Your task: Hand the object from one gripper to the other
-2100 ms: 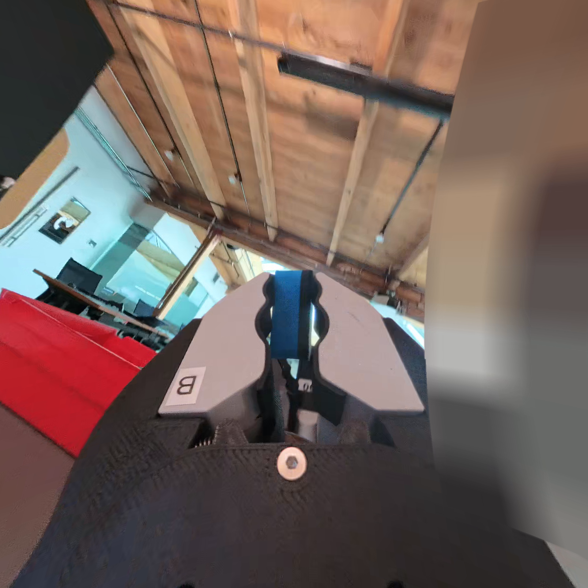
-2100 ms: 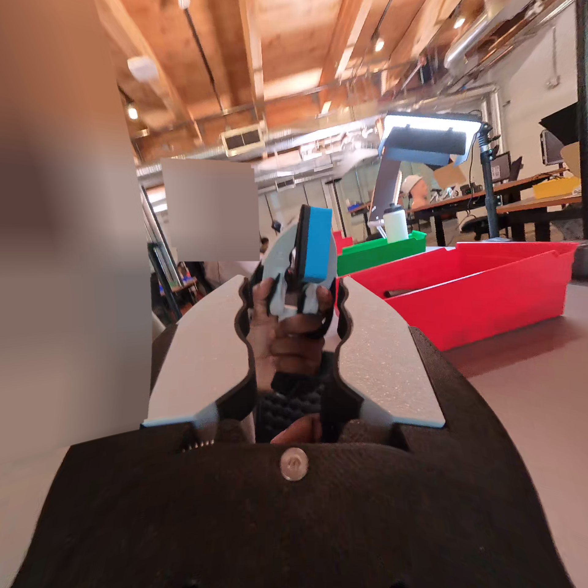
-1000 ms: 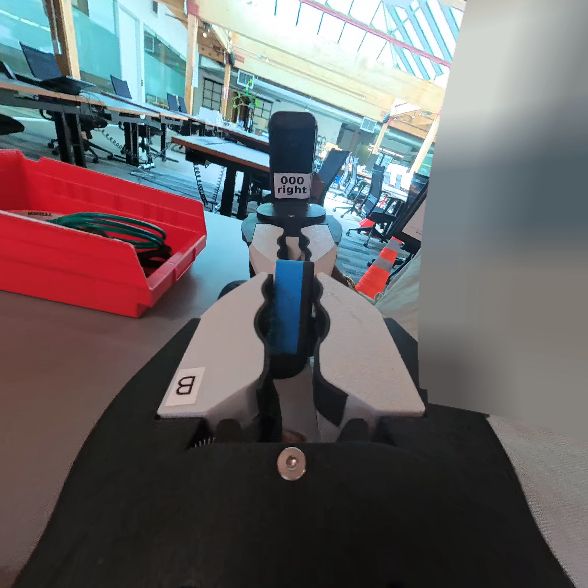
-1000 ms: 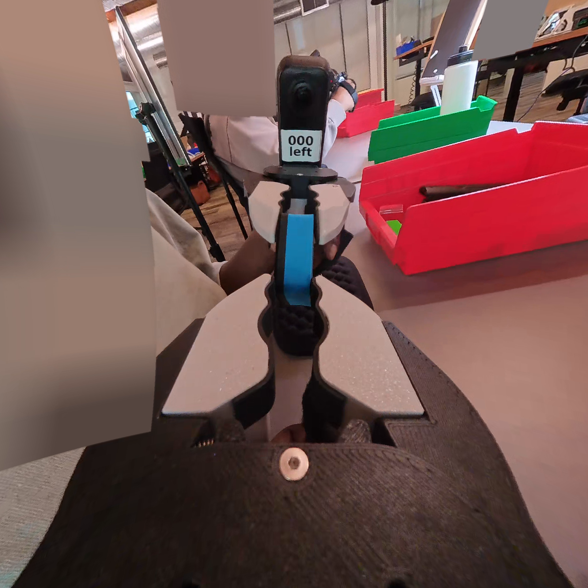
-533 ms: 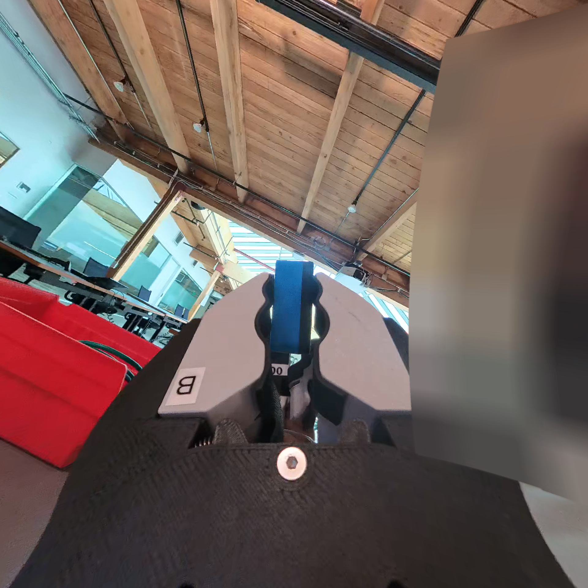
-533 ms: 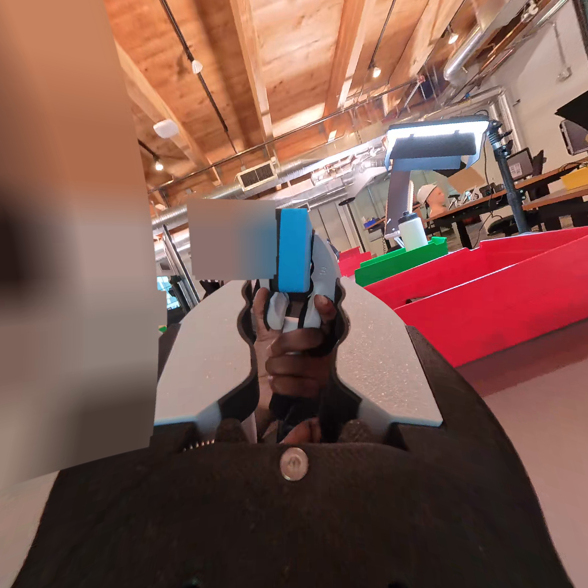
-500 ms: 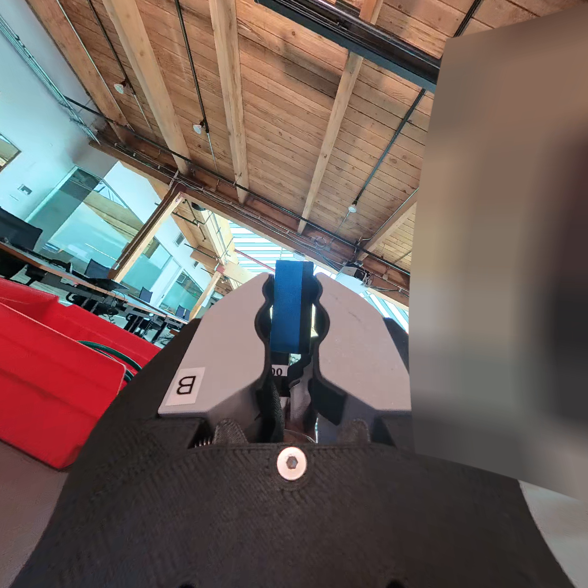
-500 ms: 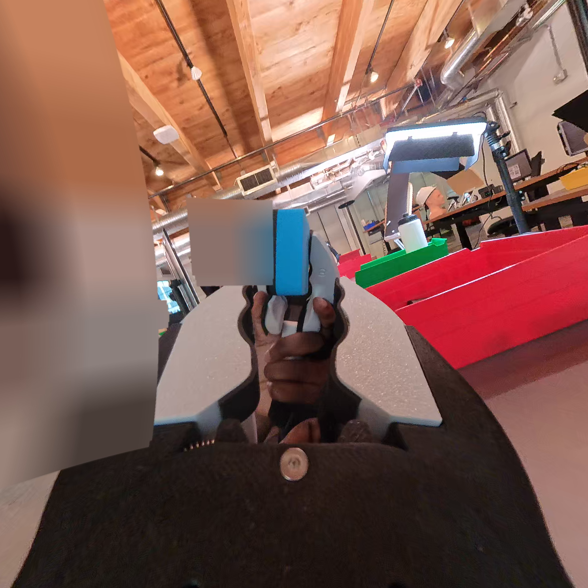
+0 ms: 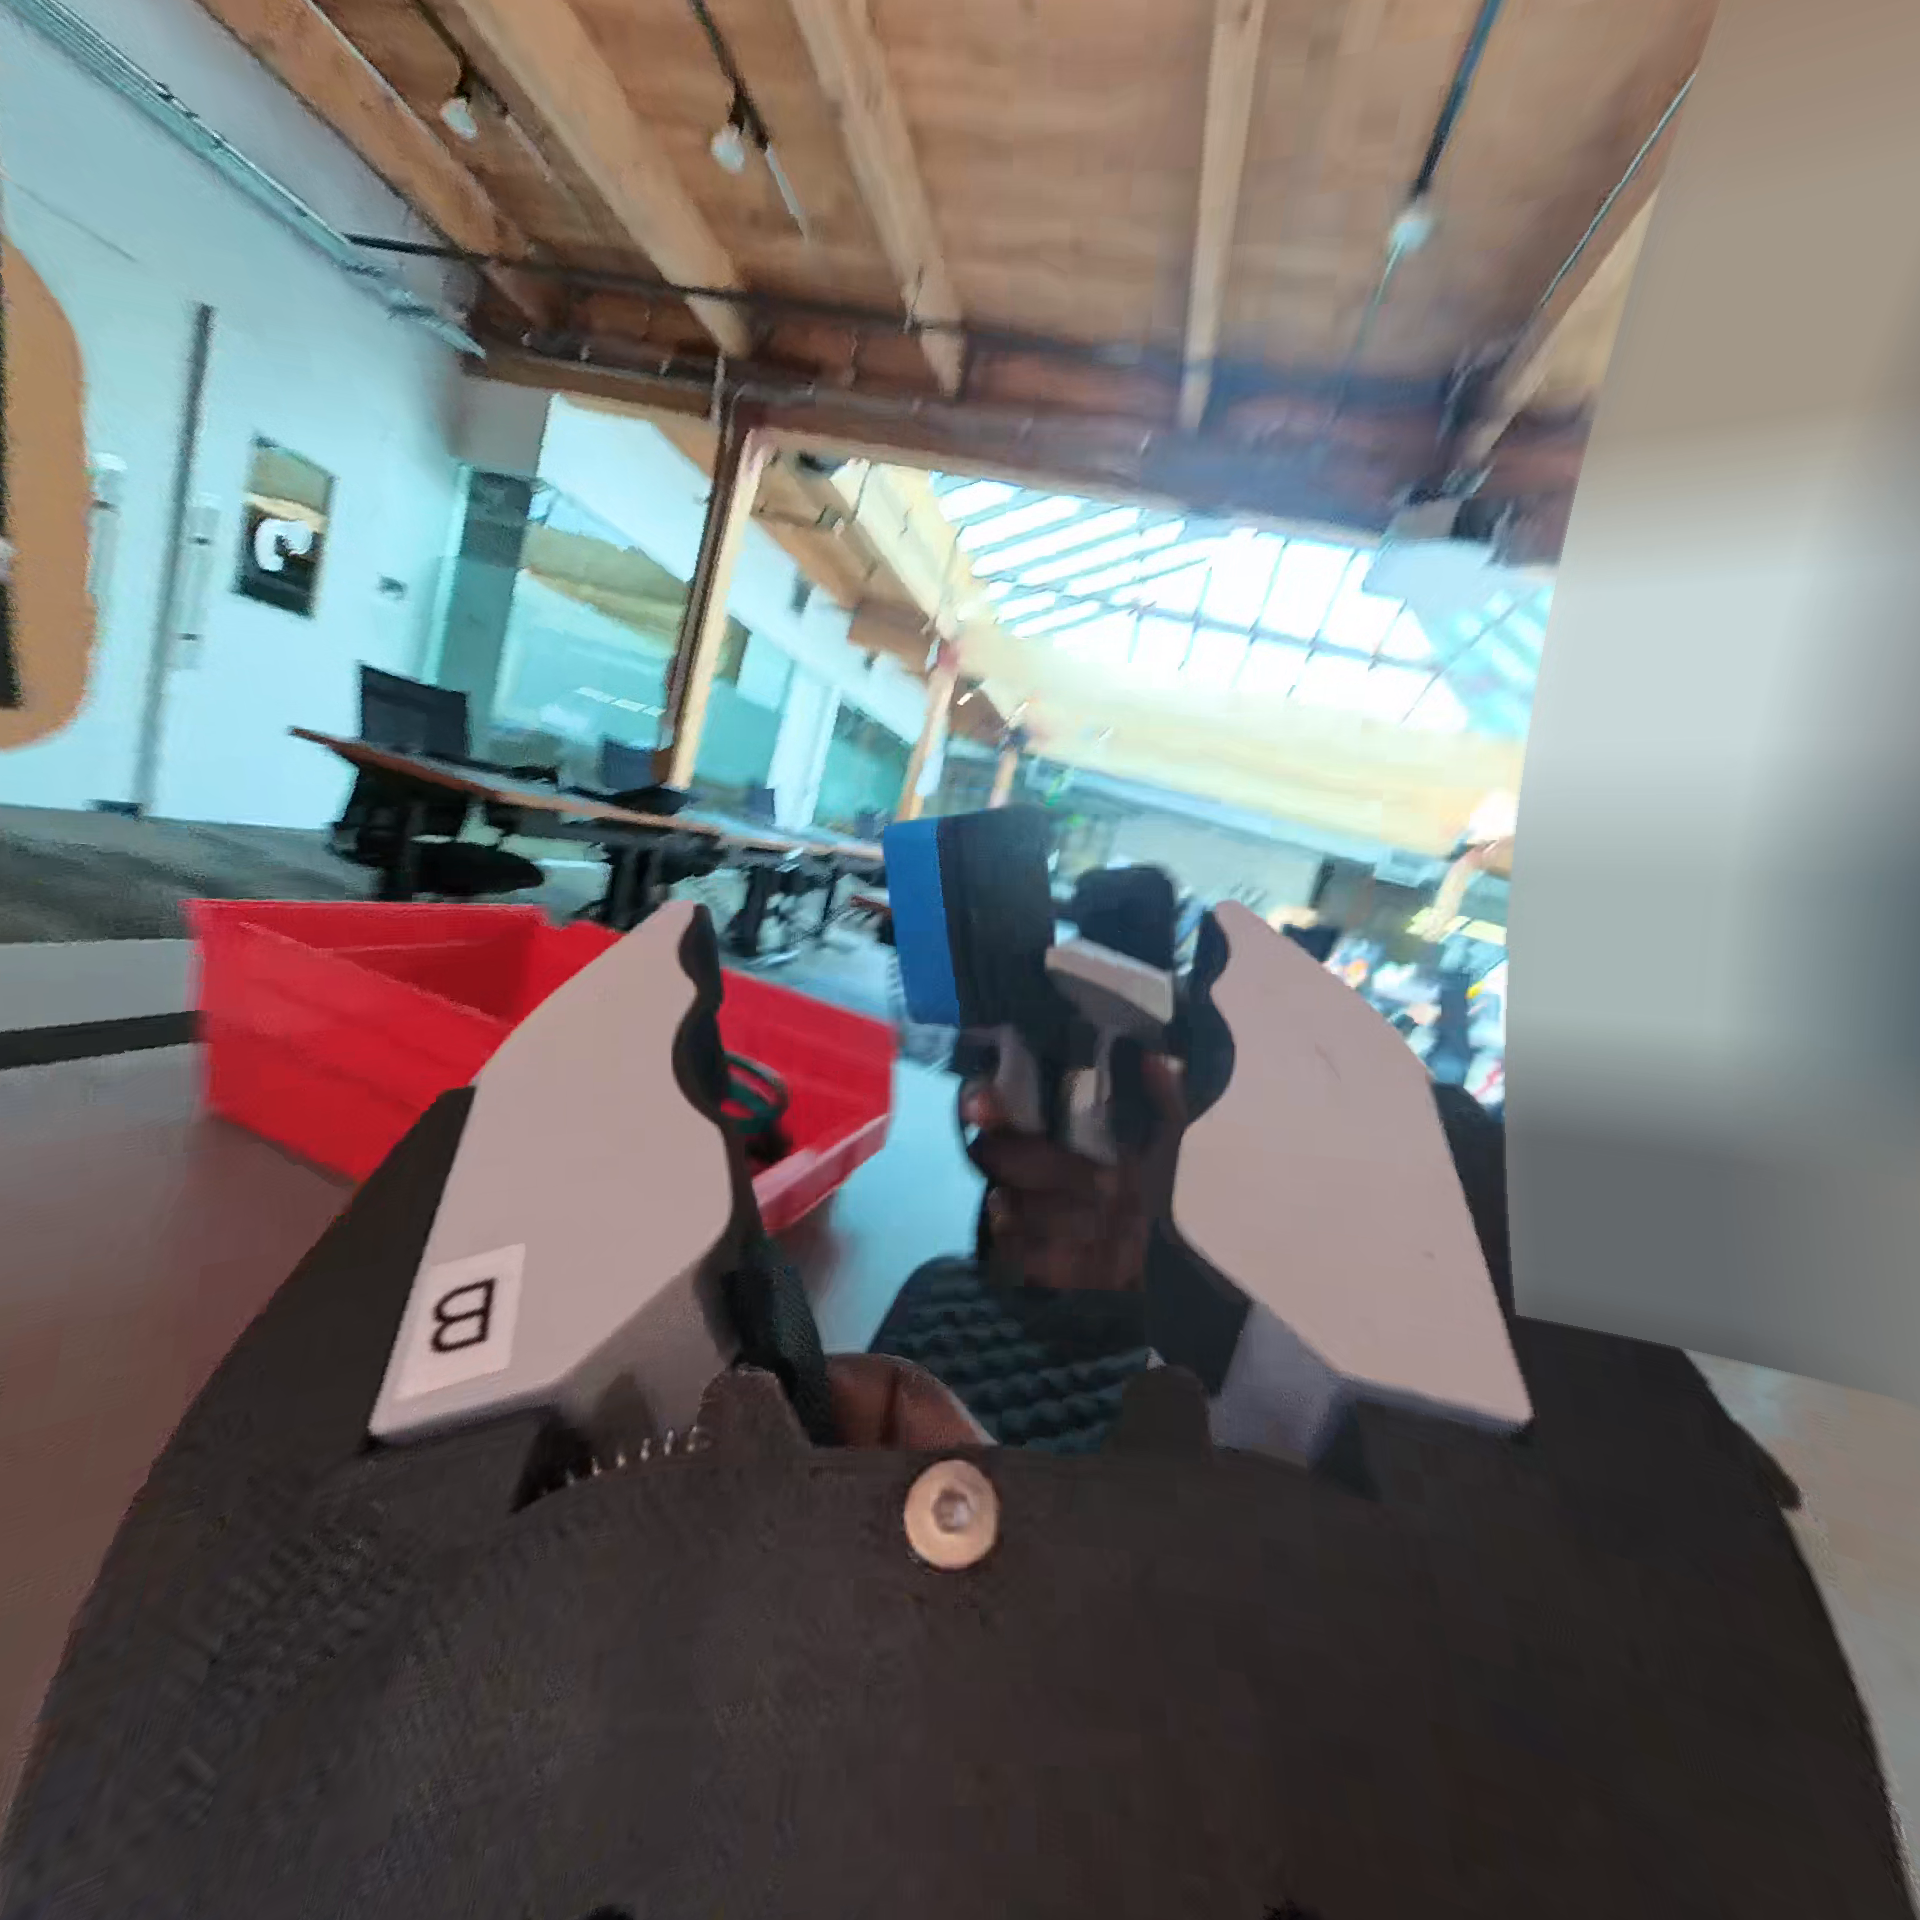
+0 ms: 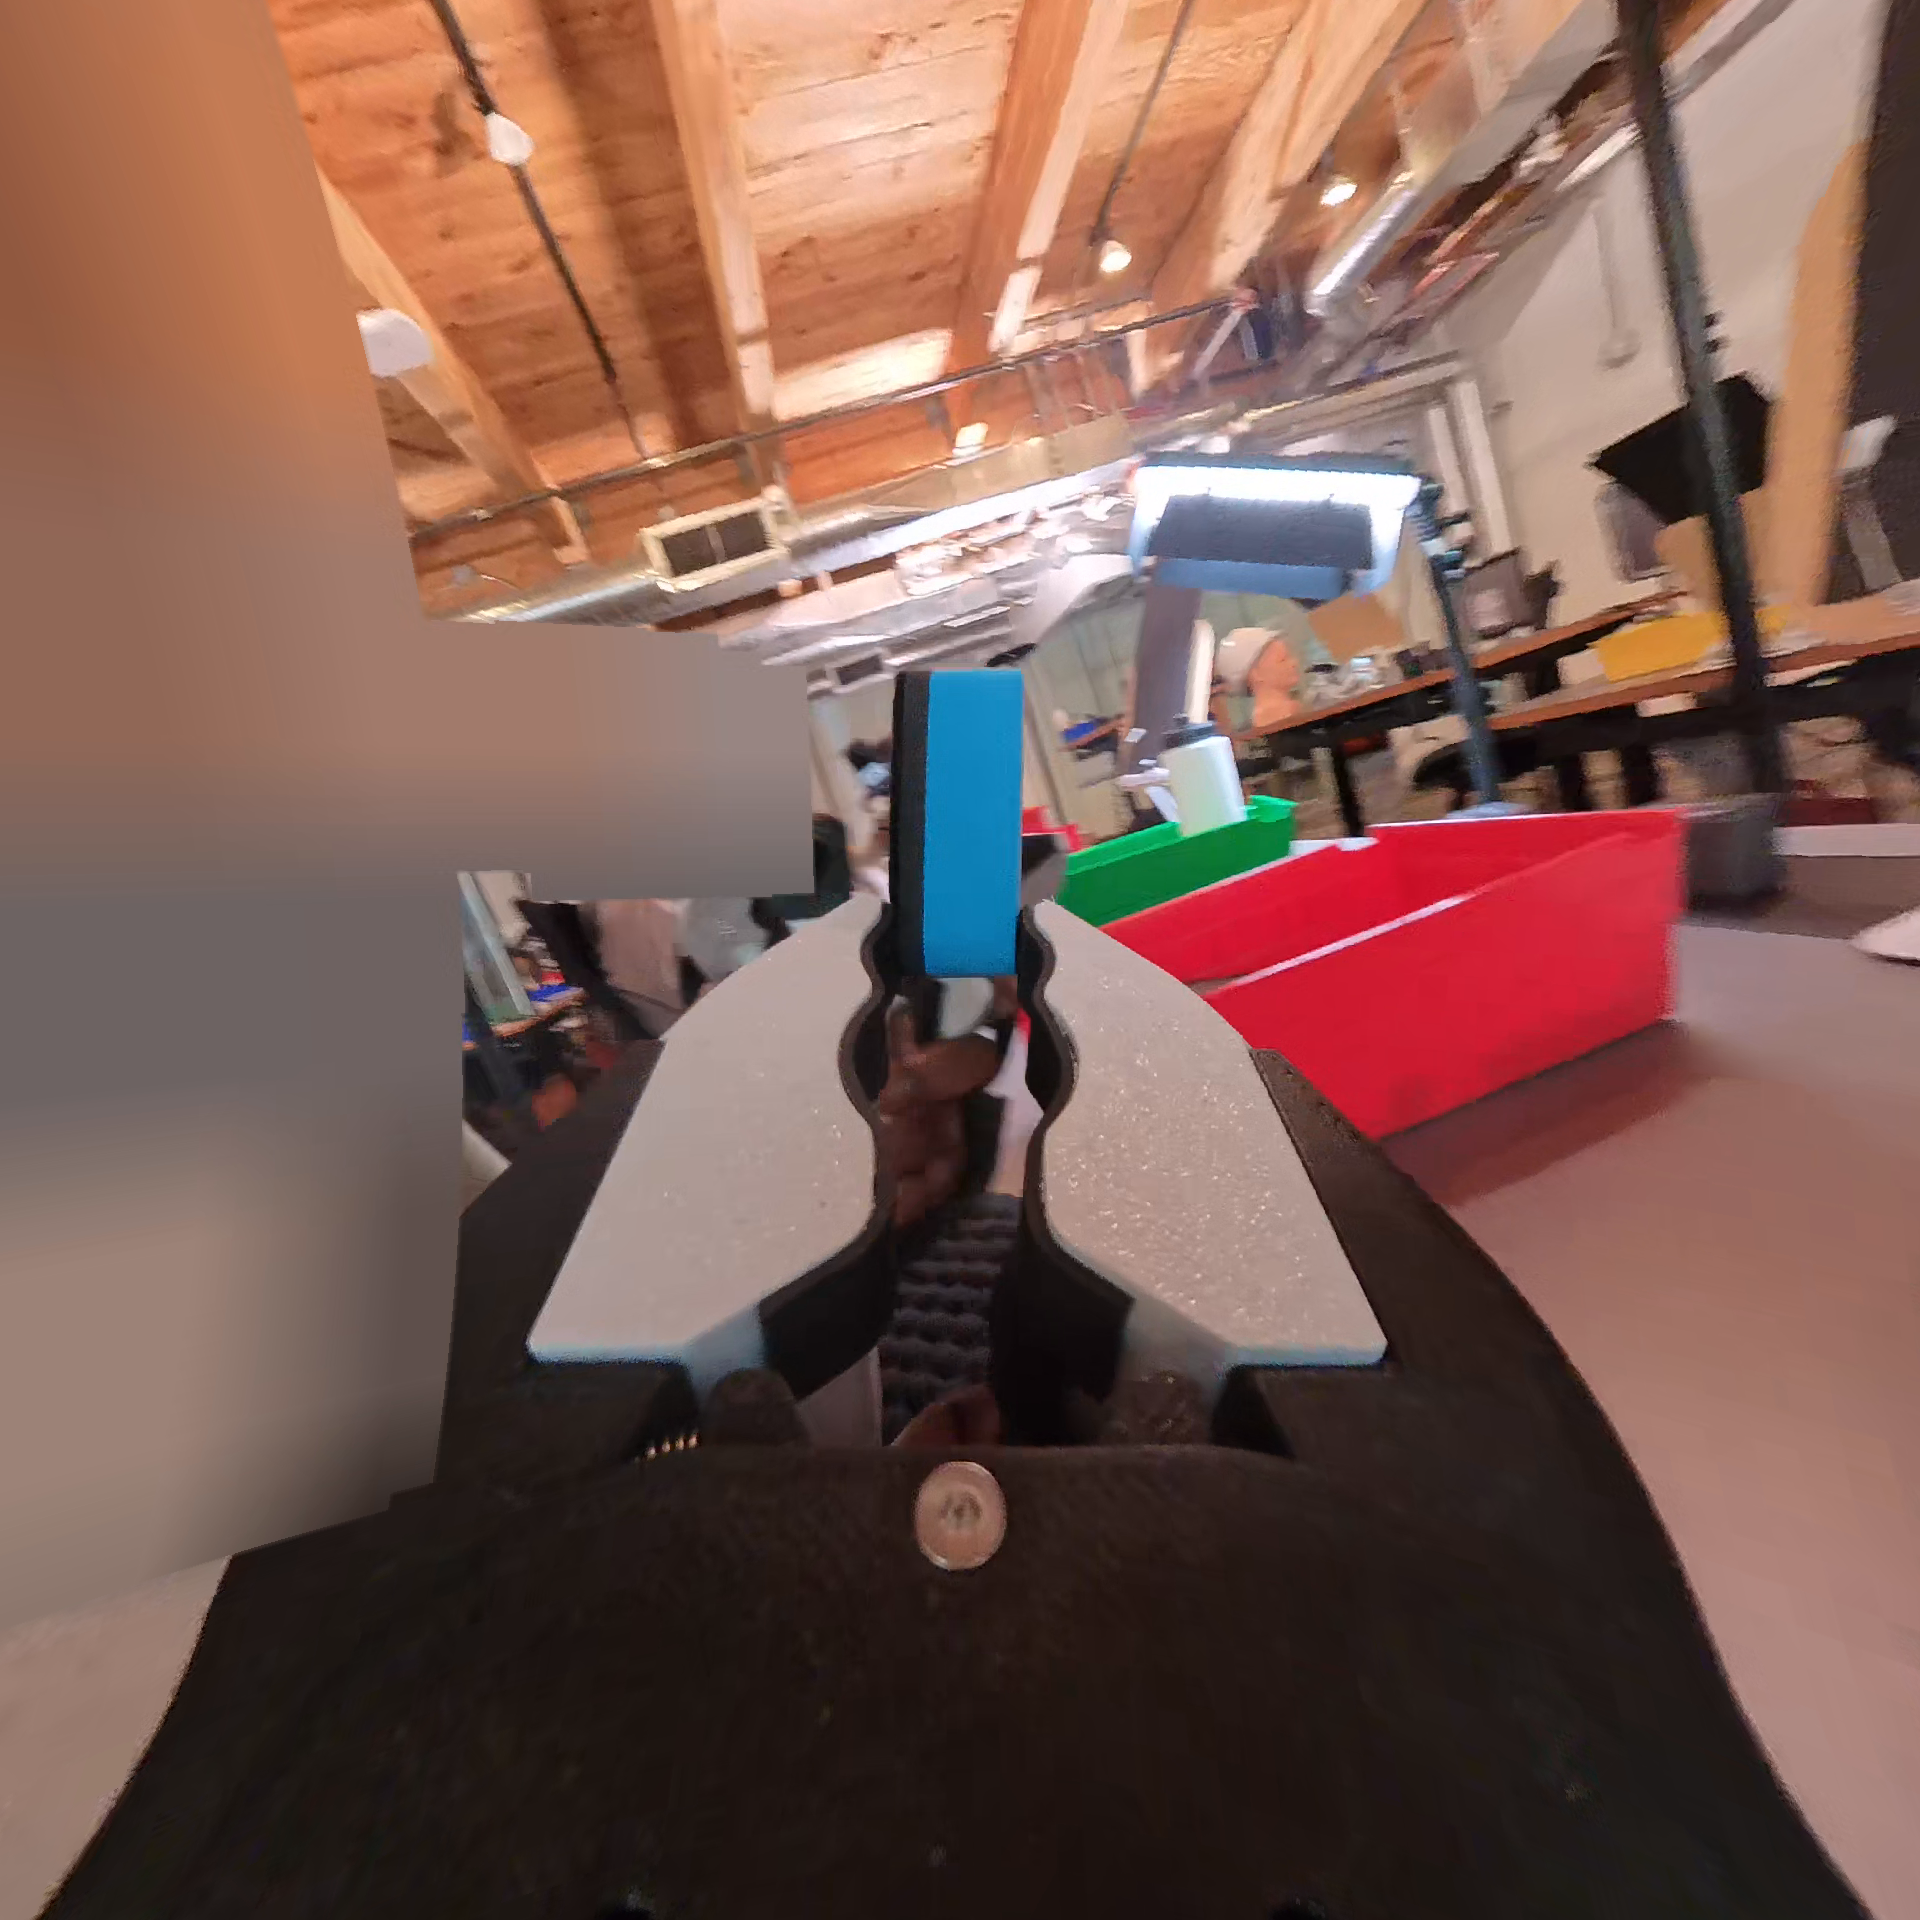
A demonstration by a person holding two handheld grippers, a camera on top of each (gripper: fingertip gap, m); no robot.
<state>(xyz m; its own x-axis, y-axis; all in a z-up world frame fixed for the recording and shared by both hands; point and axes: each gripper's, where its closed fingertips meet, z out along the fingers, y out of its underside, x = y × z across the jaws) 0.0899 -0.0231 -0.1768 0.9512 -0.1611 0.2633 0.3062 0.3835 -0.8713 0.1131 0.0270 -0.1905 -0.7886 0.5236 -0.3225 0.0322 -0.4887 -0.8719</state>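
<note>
The object is a blue foam block with a black backing. My right gripper is shut on its lower end, and the block stands upright above the fingertips. My left gripper is open and empty, its grey jaws spread wide. Through that gap in the left wrist view I see the block held by the right gripper, apart from my left fingers. A hand grips the right gripper's handle. Another hand shows behind my right fingers.
A red bin with a green cable sits on the brown table to the left. In the right wrist view, a red bin, a green bin with a white bottle and a light panel stand to the right.
My left gripper, shut on the blue block before, has opened and let it go. My right gripper has closed on the block. The left view has tilted down from the ceiling.
</note>
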